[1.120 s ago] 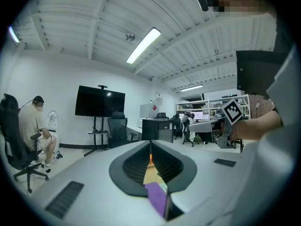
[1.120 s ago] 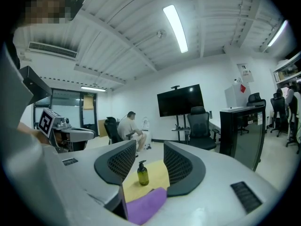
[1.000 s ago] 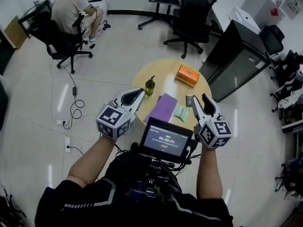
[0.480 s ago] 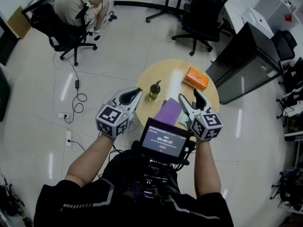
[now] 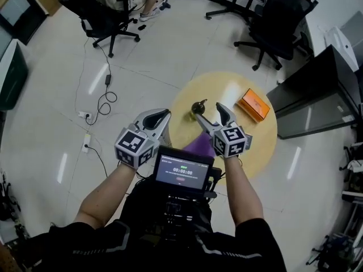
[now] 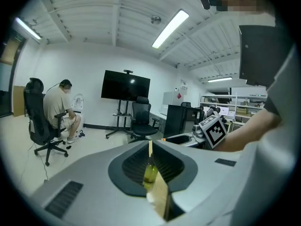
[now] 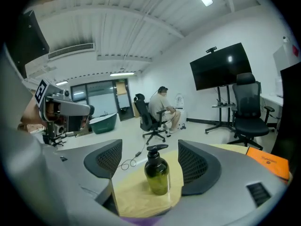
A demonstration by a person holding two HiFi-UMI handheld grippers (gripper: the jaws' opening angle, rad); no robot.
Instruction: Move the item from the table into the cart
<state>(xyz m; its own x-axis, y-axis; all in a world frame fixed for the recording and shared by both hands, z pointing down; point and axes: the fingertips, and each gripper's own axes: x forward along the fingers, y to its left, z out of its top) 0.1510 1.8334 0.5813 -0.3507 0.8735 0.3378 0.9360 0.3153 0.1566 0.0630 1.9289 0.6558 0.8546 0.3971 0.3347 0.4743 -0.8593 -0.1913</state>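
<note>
Reaching out over the round yellow desk (image 5: 255, 132) with the right gripper (image 5: 209, 115), holding it low and pointing away from the body. Having just been opening its jaws; now holding them wide apart, one on each side of the green pump bottle (image 7: 157, 173), touching it with neither. Finding the bottle standing upright on the far left part of the desk, black pump on top. Hovering the left gripper (image 5: 160, 115) just off the desk's left edge, above the floor (image 5: 142, 67), jaws together and gripping nothing, sighting the same bottle through the thin slit between them.

Hovering, with the right gripper's body, above a flat purple thing (image 5: 198, 144) lying on the near side of the desk, just short of the bottle. Sharing the desk with an orange box (image 5: 253, 105), lying well apart from the bottle toward the right edge. Wearing a small lit screen (image 5: 181, 171) on a chest rig, hiding the near rim of the desk in the head view.

Looking past the desk at black office chairs (image 5: 278, 16) standing on the pale floor, a dark cabinet (image 5: 317, 89) standing near the desk's right side, a cable (image 5: 105, 101) trailing to a power strip (image 5: 85, 144) on the left, a big black screen (image 6: 125, 85) on a stand, and a person (image 7: 162, 108) sitting on a black chair well beyond the bottle.
</note>
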